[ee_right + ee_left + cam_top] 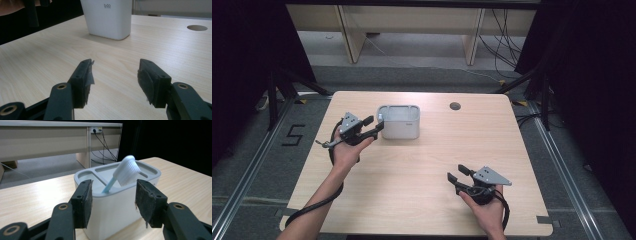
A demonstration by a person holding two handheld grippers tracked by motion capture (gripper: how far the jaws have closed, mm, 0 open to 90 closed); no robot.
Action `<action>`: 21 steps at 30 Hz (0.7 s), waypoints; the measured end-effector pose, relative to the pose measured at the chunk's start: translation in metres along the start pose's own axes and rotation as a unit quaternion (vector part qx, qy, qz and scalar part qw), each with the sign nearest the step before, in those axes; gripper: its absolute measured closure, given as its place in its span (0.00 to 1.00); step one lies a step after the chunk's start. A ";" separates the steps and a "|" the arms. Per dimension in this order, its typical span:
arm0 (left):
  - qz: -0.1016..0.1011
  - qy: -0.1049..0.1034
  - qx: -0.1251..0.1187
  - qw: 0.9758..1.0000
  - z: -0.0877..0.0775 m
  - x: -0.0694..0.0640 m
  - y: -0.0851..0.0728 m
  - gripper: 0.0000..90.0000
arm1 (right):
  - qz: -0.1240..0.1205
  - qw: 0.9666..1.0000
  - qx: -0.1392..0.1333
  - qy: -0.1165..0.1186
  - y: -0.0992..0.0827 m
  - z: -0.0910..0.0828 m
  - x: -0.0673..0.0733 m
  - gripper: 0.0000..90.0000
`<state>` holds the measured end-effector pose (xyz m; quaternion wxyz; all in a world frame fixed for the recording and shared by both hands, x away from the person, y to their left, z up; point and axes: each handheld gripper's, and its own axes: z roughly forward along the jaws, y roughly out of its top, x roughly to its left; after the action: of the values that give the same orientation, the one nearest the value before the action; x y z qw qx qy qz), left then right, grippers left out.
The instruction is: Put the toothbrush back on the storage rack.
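We are looking at an evenly lit table [412,165] under soft overhead light — shadows are falling short and faint, like the one beside the white container [108,17], and no glare is showing. The dark curtains at the sides are swallowing detail, and the high view is looking soft and grainy — in both gripper views the near jaws are blurring slightly.

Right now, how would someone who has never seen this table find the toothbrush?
Start at the wooden table and find the white holder toward its far side. The toothbrush leans in a compartment there, a pale blue handle with a white bristled head poking above the rim.
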<state>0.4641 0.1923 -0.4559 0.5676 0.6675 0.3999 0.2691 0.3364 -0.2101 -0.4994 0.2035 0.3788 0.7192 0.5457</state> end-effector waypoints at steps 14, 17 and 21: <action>-0.012 -0.005 0.006 1.000 -0.029 -0.004 -0.017 0.51 | -0.008 1.000 -0.004 0.001 0.000 0.001 -0.002 0.50; -0.009 -0.004 0.007 1.000 -0.034 -0.005 -0.020 0.51 | 0.001 1.000 -0.005 0.005 -0.001 0.002 -0.001 0.50; -0.008 0.003 0.006 1.000 -0.044 -0.004 -0.027 0.51 | -0.008 1.000 -0.003 0.001 -0.001 0.001 -0.002 0.50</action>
<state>0.4201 0.2133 -0.4723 0.5645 0.6667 0.4089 0.2638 0.3383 -0.2106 -0.5006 0.2087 0.3719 0.7209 0.5462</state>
